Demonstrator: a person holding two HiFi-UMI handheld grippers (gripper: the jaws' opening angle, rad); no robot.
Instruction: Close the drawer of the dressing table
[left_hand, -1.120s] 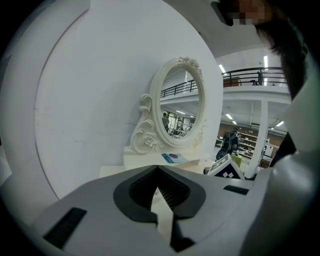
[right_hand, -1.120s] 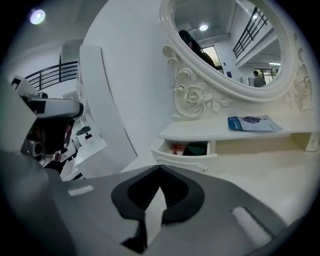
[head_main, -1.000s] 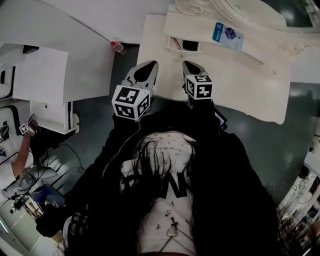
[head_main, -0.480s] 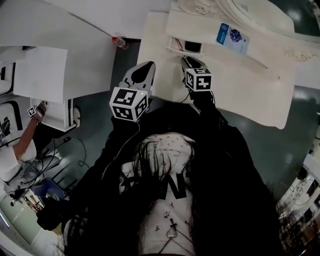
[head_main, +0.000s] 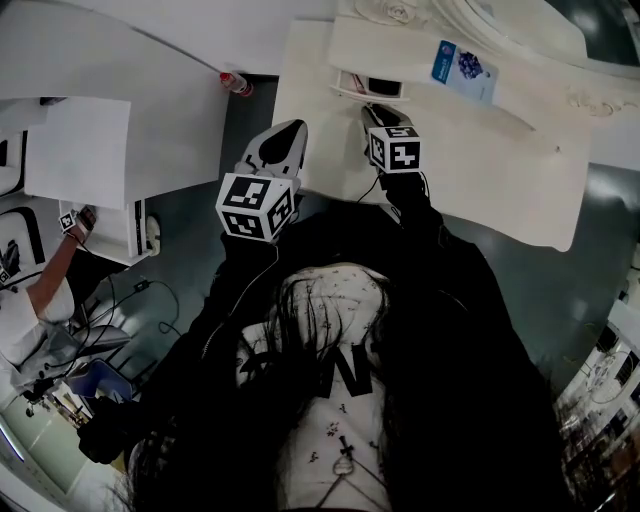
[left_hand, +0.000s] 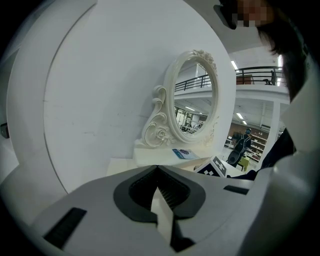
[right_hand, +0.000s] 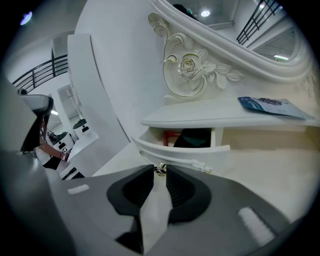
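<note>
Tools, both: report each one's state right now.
Left tool: closed, empty.
Right tool: closed on the drawer knob.

Dressing table (head_main: 480, 150) white; drawer (right_hand: 175, 150) white; booklet (head_main: 455, 68) blue; left tongs (left_hand: 157, 168), right tongs (right_hand: 160, 168) grey, pads (left_hand: 136, 189) black.

dark floor (head_main: 190, 200), white desks (head_main: 150, 90)
</note>
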